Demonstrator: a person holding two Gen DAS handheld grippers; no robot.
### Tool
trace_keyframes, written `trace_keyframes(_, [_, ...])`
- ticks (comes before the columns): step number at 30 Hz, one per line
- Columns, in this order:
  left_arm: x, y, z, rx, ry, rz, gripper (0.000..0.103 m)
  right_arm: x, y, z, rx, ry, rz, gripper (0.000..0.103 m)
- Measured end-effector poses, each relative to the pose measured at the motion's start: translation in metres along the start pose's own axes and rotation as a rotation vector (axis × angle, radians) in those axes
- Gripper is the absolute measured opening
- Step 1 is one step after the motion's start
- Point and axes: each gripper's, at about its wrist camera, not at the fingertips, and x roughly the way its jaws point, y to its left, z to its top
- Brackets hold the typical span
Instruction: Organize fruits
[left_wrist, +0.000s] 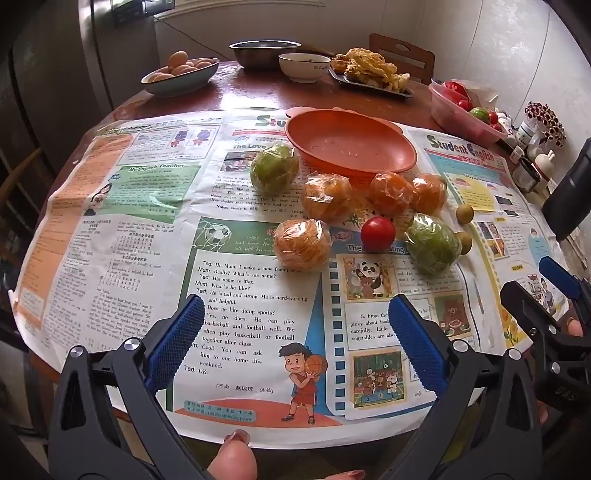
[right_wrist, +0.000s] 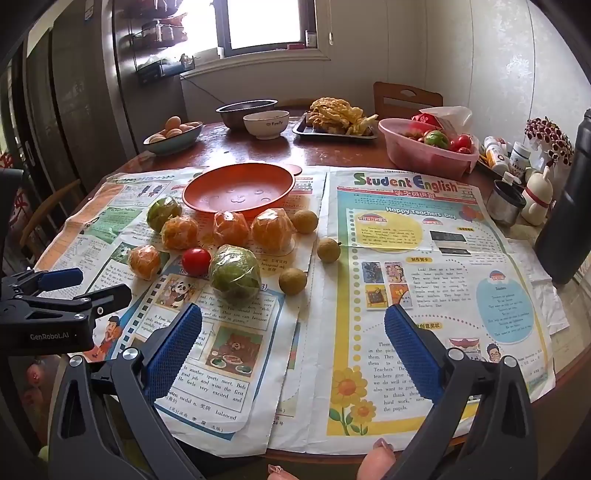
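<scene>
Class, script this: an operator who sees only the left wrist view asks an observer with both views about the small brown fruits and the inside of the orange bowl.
Operator: I count two small brown fruits to the right of the wrapped ones. Are there more?
Observer: Yes. The right wrist view shows three small brown fruits, all loose on the newspaper.
Operator: Is the orange bowl plain inside?
Observer: No. The orange bowl has a little animal face pressed into its bottom, and nothing lies in it.
</scene>
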Motion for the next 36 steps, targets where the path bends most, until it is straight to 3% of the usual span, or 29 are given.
trace_keyframes(36, [-0.0017, -0.0034, 0.0017, 0.016, -0.007, 0.006, 0.094, 0.0022, 0.001, 0.0014, 0.0, 0.014, 0.006, 0.099])
